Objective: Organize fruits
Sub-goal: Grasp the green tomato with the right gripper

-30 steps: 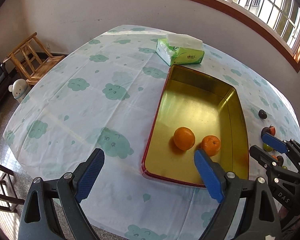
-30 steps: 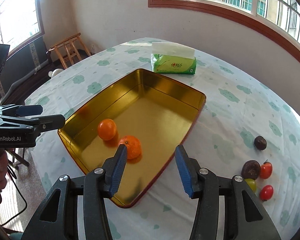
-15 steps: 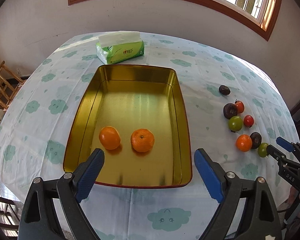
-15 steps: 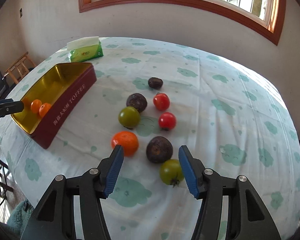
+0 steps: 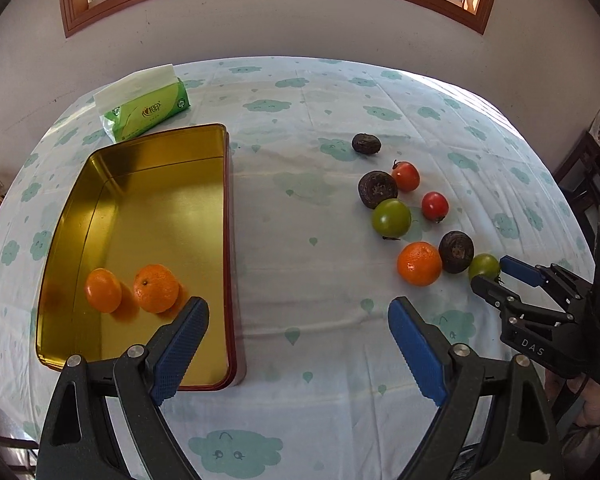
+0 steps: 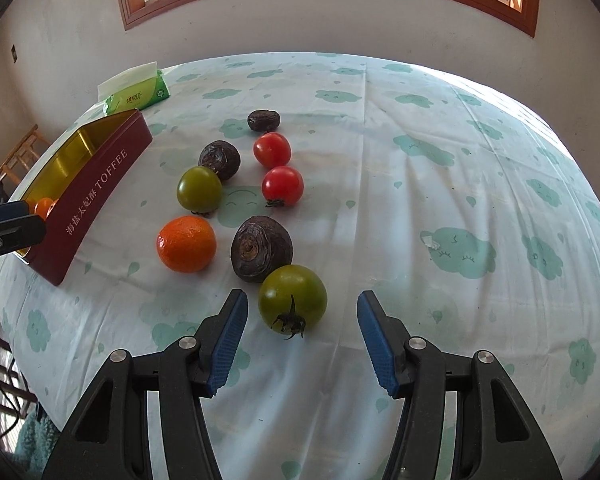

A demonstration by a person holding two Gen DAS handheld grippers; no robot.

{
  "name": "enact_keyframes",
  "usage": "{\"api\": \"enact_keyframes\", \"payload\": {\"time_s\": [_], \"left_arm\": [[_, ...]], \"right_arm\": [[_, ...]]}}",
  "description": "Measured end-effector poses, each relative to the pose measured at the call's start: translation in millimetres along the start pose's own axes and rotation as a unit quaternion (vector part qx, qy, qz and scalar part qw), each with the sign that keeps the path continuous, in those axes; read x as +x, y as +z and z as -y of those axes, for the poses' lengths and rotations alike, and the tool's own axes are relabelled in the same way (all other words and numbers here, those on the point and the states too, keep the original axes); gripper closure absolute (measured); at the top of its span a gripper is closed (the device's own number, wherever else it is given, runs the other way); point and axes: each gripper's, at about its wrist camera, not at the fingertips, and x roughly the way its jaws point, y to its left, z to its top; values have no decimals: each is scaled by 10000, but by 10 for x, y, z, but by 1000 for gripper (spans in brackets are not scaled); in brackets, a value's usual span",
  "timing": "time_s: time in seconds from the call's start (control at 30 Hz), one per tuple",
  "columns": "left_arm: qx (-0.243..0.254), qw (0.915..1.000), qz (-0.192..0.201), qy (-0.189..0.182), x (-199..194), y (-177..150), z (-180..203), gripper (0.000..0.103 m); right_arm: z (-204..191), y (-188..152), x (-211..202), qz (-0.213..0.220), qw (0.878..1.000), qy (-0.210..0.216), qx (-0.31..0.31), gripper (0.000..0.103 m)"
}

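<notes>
Fruit cluster (image 6: 236,200) beside tin (image 6: 96,184) | left tongs (image 5: 296,344) agape, empty | right tongs (image 6: 300,340) unclenched around green tomato (image 6: 293,298)

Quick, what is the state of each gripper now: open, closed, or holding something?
Left gripper: open, holding nothing.
Right gripper: open, jaws have just been opening; nearest green tomato is between the fingertips, not gripped.

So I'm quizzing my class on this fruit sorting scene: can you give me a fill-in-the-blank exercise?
1. The gold tin holds ____ oranges.
2. One orange still lies on the ____.
3. The fruit nearest the right claw is a ____ tomato.
4. The tissue pack is white and ____.

Missing words: two; tablecloth; green; green
</notes>
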Motion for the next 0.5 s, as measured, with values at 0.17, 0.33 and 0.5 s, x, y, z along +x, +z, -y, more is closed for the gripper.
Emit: {"api": "enact_keyframes", "payload": {"time_s": [0.17,0.33,0.5], "left_arm": [[193,9998,-50,-76,135,-5,206,14],[318,9993,-87,-195,235,-22,360,14],[351,9990,-154,-250,334,-20,447,14]], "right_arm": [[-20,-13,76,-18,10000,13,-84,46],[-11,-43,100,29,9999,64,-125,64],[18,-55,89,99,9998,90,-123,66]]}}
